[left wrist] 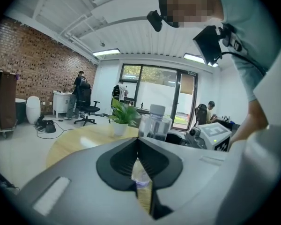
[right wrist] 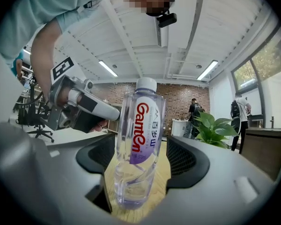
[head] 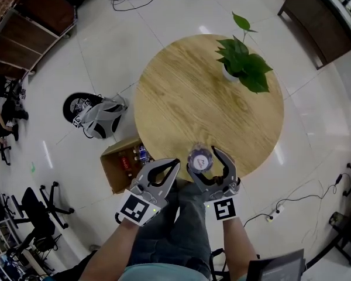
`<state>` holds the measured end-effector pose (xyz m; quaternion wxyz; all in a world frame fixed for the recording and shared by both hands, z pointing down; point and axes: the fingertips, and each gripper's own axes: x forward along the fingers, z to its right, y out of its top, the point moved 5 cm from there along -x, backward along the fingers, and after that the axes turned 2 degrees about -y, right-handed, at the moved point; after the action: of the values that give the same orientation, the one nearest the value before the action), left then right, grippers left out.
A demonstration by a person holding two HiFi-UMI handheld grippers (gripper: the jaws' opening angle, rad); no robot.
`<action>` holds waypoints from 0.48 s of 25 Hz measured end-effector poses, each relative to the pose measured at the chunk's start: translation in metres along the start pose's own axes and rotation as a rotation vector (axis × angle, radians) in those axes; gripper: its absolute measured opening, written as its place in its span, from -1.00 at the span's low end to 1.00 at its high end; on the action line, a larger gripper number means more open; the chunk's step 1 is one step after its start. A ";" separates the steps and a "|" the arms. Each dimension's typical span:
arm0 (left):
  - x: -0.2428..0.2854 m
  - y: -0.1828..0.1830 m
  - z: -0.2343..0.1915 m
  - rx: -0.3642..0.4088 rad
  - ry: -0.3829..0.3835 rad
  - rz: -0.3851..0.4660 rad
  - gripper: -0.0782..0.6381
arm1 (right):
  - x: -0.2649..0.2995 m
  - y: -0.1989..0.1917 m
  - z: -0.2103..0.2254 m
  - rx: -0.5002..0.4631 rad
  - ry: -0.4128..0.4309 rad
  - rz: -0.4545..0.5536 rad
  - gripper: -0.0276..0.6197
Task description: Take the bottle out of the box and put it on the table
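One bottle [right wrist: 139, 125] upright on table [head: 187, 98] between spread right tongs [head: 203, 158]; left tongs [head: 175, 164] pressed together.

Grey left claw [head: 174, 164] and right claw [head: 203, 158] carry black-and-white marker cubes [head: 136, 208].

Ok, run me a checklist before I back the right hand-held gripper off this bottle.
1. Bottle upright on the table: ok.
2. Base fully on the wood: ok, though near the edge.
3. Right hand-held gripper open, pads off the bottle: ok, gaps slim.
4. Left hand-held gripper shut, empty, off to the side: ok.
5. Plant well clear: ok.
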<state>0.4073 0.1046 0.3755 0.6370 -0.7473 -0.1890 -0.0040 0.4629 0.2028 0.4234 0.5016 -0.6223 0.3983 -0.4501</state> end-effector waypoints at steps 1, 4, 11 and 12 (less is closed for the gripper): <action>-0.002 0.003 0.002 0.005 0.000 0.006 -0.75 | -0.003 0.003 0.000 0.002 0.001 -0.002 0.13; -0.008 0.014 0.011 0.022 -0.001 0.029 -0.75 | -0.016 0.019 0.001 0.010 0.002 0.014 0.13; -0.029 0.046 0.039 0.064 -0.001 0.085 -0.73 | -0.046 0.071 -0.001 0.031 0.024 0.085 0.12; -0.033 0.051 0.045 0.074 -0.006 0.093 -0.69 | -0.051 0.081 -0.002 0.034 0.026 0.104 0.12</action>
<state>0.3812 0.1324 0.3105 0.6631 -0.7313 -0.1562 0.0348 0.4430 0.2357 0.3355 0.5296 -0.5863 0.4290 -0.4379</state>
